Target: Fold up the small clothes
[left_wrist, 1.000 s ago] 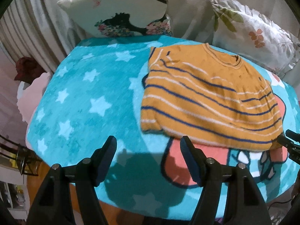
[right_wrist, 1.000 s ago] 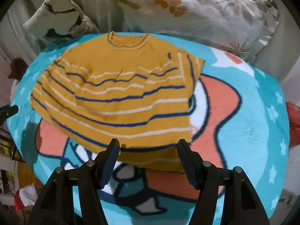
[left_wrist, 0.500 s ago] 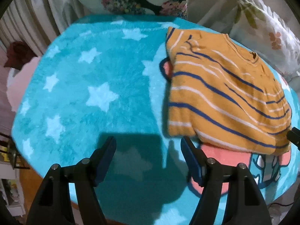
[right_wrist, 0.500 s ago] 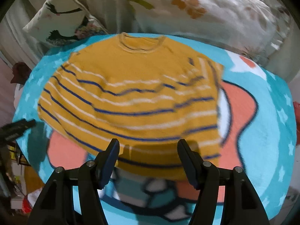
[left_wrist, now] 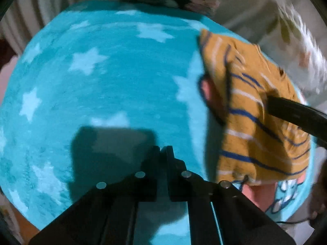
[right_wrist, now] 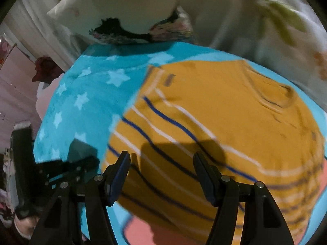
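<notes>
A: Lying flat on the turquoise star blanket (left_wrist: 106, 94) is the mustard striped shirt (right_wrist: 235, 126), folded over, its neckline towards the floral pillows (right_wrist: 276, 20) at the back.

B: Where does it sit relative to each gripper?

A: From the left wrist view the shirt is off to the right, well clear of the left gripper (left_wrist: 163, 150). From the right wrist view it fills the space ahead of and below the right gripper (right_wrist: 161, 163).

B: And the jaws?

A: The left gripper's jaws have just snapped together; they now stand pressed against each other with nothing between them, only bare blanket and their own shadow underneath. The right gripper's jaws stand wide apart above the striped lower part of the shirt, gripping nothing. Whether the tips touch the fabric I cannot tell; the picture is blurred.

B: Anything else in sight?

A: A pillow with a dark bird print (right_wrist: 122, 14) leans behind the blanket's far corner. The blanket has a cartoon figure in coral pink (right_wrist: 143, 230) showing beneath the shirt's hem. The left gripper also appears at the lower left of the right wrist view.
</notes>
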`<state>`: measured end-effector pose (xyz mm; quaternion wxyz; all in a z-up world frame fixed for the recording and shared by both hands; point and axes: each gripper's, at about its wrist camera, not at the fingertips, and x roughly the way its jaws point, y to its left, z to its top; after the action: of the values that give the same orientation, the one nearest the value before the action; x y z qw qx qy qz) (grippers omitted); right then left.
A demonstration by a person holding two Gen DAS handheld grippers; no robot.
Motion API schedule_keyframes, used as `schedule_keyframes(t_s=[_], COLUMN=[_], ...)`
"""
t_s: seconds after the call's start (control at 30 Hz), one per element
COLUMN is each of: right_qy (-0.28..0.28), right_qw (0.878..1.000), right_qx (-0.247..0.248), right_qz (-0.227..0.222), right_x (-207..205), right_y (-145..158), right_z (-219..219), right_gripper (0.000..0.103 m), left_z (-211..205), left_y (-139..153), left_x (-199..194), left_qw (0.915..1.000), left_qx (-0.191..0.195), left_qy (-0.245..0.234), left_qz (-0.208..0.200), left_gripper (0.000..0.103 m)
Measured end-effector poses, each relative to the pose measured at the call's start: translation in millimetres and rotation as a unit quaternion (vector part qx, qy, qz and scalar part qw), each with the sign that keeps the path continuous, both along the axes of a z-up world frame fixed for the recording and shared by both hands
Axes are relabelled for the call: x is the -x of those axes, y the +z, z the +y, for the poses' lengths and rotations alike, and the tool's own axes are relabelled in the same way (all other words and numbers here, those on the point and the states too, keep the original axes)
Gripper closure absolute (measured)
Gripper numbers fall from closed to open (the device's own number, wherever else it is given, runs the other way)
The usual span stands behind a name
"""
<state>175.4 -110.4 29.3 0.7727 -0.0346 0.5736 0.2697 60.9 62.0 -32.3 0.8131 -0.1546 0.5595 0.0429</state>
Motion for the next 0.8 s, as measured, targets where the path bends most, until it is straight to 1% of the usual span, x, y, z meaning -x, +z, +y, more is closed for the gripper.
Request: schedule_keyframes(t_s=[0.07, 0.1, 0.13, 0.17, 0.2, 0.23, 0.27, 0.33, 0.37, 0.43, 0.47, 0.5, 0.53, 0.57, 0.6, 0.63, 0.67, 0.7, 0.77, 0.8], right_qy=[-0.002, -0.006, -0.01, -0.014, -0.017, -0.017, -0.015, -0.005, 0.003, 0.008, 0.0, -0.006, -0.013, -0.019, -0.023, -0.024, -0.025, -0.025, -0.029, -0.036], right_qw=[1.0, 1.0, 0.999, 0.999, 0.999, 0.998, 0.996, 0.99, 0.983, 0.973, 0.971, 0.97, 0.969, 0.968, 0.969, 0.971, 0.972, 0.973, 0.978, 0.982], right_qx=[0.009, 0.018, 0.026, 0.033, 0.044, 0.063, 0.092, 0.141, 0.18, 0.225, 0.229, 0.231, 0.234, 0.237, 0.234, 0.227, 0.223, 0.216, 0.193, 0.173], right_qz=[0.011, 0.014, 0.016, 0.016, 0.015, 0.011, 0.003, -0.018, -0.035, -0.057, -0.069, -0.07, -0.073, -0.076, -0.075, -0.074, -0.075, -0.074, -0.068, -0.061], right_x=[-13.0, -17.0, -20.2, -22.1, -23.0, -22.6, -20.3, -16.8, -12.9, -6.5, -4.1, -3.1, -2.2, -1.6, -1.6, -1.7, -2.1, -2.1, -4.1, -5.8], right_y=[-10.0, -13.8, -16.4, -18.7, -21.4, -25.1, -29.9, -37.0, -42.7, -49.7, -48.7, -48.4, -47.9, -47.2, -46.4, -45.2, -44.2, -41.0, -34.3, -30.3], right_z=[24.2, 31.3, 37.5, 43.9, 51.5, 59.5, 69.4, 82.7, 92.1, 102.2, 103.5, 103.6, 102.9, 100.9, 96.6, 92.4, 89.7, 83.9, 74.2, 67.0], right_gripper=[0.034, 0.034, 0.034, 0.031, 0.024, 0.023, 0.021, 0.021, 0.021, 0.023, 0.028, 0.038, 0.044, 0.054, 0.059, 0.063, 0.071, 0.076, 0.081, 0.082], left_z=[12.7, 20.6, 27.7, 34.2, 40.6, 45.0, 48.4, 52.6, 55.1, 57.3, 59.0, 59.9, 60.8, 61.4, 61.7, 60.8, 60.0, 58.2, 53.6, 51.2], left_y=[8.8, 14.6, 17.7, 19.8, 21.6, 22.7, 23.2, 22.7, 21.8, 18.8, 17.5, 15.7, 13.8, 12.9, 12.1, 11.6, 11.5, 11.7, 12.8, 13.7], left_x=[7.9, 14.4, 19.4, 24.1, 29.0, 32.3, 36.7, 40.6, 43.9, 43.5, 44.0, 44.6, 43.3, 43.5, 42.5, 41.0, 39.1, 37.1, 34.6, 34.1], left_qw=[0.9999, 0.9996, 0.9994, 0.9989, 0.9983, 0.9977, 0.9973, 0.9966, 0.9962, 0.9954, 0.995, 0.9947, 0.9944, 0.9941, 0.9938, 0.9937, 0.9938, 0.9939, 0.9941, 0.9942], left_qx=[-0.002, 0.001, 0.01, 0.019, 0.028, 0.035, 0.042, 0.05, 0.055, 0.068, 0.073, 0.077, 0.081, 0.085, 0.088, 0.09, 0.09, 0.089, 0.087, 0.086], left_qy=[0.006, 0.01, 0.016, 0.023, 0.032, 0.037, 0.04, 0.045, 0.049, 0.052, 0.054, 0.056, 0.057, 0.057, 0.058, 0.057, 0.057, 0.056, 0.056, 0.055], left_qz=[-0.016, -0.025, -0.031, -0.035, -0.041, -0.044, -0.046, -0.047, -0.046, -0.043, -0.041, -0.039, -0.037, -0.036, -0.035, -0.035, -0.034, -0.034, -0.033, -0.033], left_gripper=[0.095, 0.088, 0.077, 0.072, 0.067, 0.066, 0.066, 0.065, 0.064, 0.062, 0.062, 0.062, 0.062, 0.062, 0.061, 0.061, 0.061, 0.061, 0.061, 0.06])
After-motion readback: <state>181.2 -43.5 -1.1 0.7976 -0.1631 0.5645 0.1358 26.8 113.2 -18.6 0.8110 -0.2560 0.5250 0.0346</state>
